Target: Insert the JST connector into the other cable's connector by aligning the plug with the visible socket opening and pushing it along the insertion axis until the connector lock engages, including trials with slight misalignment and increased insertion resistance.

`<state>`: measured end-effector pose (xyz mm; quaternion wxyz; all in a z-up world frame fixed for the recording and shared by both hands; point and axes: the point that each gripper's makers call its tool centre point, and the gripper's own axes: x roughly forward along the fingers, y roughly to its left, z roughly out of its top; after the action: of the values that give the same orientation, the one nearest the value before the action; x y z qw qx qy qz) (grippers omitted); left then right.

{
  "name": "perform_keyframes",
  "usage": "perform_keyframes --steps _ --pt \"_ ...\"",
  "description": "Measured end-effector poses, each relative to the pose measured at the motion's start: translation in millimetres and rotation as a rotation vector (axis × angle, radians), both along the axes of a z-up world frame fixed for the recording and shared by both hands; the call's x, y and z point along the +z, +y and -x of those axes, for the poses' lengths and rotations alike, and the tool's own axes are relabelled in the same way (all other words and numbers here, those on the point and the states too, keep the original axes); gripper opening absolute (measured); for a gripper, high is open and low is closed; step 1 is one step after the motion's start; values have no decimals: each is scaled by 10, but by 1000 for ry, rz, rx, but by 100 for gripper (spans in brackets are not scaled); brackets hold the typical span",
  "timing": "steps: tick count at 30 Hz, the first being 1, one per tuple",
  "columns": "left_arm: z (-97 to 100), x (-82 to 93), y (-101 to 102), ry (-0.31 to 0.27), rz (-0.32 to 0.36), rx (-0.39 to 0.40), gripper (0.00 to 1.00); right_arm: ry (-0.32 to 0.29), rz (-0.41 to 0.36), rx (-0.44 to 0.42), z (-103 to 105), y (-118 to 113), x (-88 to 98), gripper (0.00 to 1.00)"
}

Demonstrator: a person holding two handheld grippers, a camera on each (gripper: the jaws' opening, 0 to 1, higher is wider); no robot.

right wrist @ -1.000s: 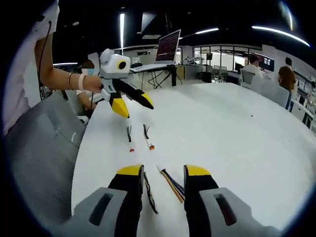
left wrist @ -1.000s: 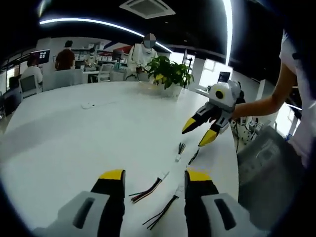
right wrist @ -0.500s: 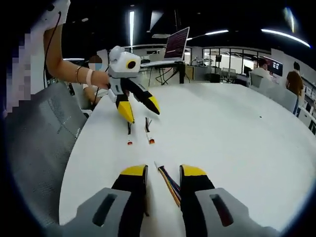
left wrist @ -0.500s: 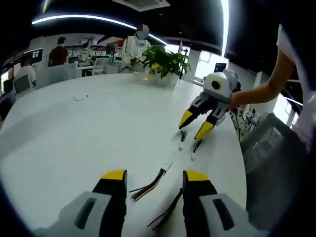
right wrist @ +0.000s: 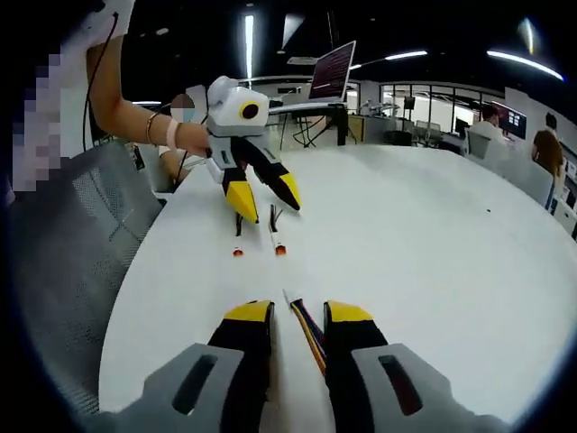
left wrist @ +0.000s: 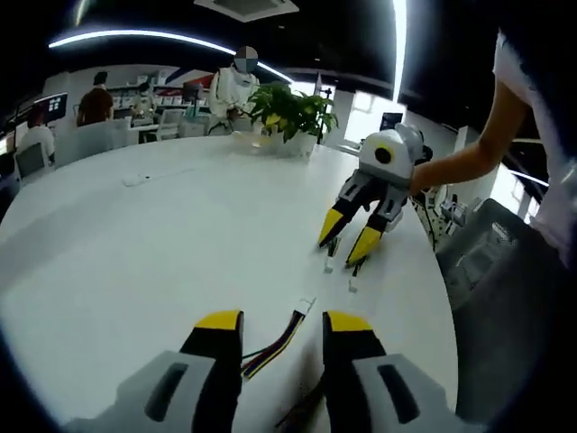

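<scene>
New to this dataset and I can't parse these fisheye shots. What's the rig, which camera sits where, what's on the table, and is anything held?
There is no robot arm. A person holds a two-jaw tool with black, yellow-tipped jaws in each hand, and each tool carries a fisheye camera looking along its own jaws.

In the left gripper view, the left gripper rises from the bottom and the other tool faces it. The right gripper view shows the right gripper the same way.

On the white round table lie thin wire cables with small white connectors. One multi-coloured cable lies by the left jaws and a second multi-coloured cable by the right. Both grippers are open and hold nothing.

A potted green plant stands at the far edge.
</scene>
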<state>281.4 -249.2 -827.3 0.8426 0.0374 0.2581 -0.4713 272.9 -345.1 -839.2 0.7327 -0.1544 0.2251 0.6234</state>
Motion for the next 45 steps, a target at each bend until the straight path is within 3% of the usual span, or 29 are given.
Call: perform_keyframes --steps 8,24,30,32,45 --pt "15 -34 -80 -32 4 -48 27 -2 8 19 -1 30 -49 18" --pt "28 -48 -200 -40 27 -96 15 -16 9 40 -13 76 -66 17" --pt "35 -44 -226 -69 19 -127 11 -35 17 48 -34 79 -74 12" --pt "50 -77 -233 -91 -15 -149 11 -30 18 44 -37 83 -73 12" --pt "77 -149 -246 -107 -53 -189 6 -45 28 45 -50 83 -79 8"
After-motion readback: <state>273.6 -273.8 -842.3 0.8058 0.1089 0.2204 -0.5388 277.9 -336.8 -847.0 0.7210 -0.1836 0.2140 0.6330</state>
